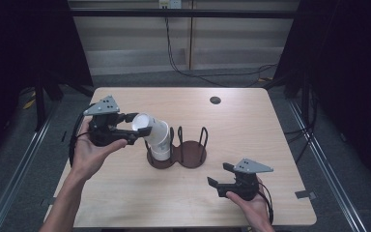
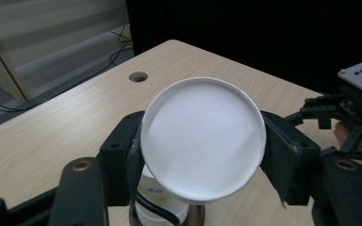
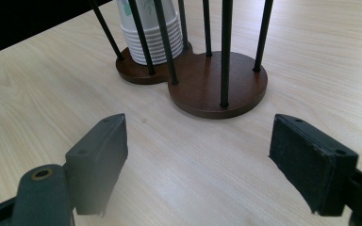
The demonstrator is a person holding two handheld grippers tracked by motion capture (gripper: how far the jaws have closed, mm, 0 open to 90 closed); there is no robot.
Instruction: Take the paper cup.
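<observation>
A wooden table point(image 1: 251, 145) seen from above, with a person's forearms reaching in from the near edge, each hand carrying a two-jaw gripper. The left gripper point(image 1: 137, 126) is clamped across the rim of a white paper cup point(image 1: 149, 126), one black pad on each side, holding it tilted above a stack of cups point(image 1: 160, 145); the pinch at the rim looks chosen so that one cup can come away from the others nested beneath. The stack stands in the left ring of a dark wooden two-ring holder point(image 1: 191, 155), whose thin upright rods point(image 3: 225, 52) keep the cups in a column (the right ring is empty). The right gripper point(image 1: 218, 176) rests near the table's front, jaws apart and holding nothing, aimed at the holder, probably waiting.
</observation>
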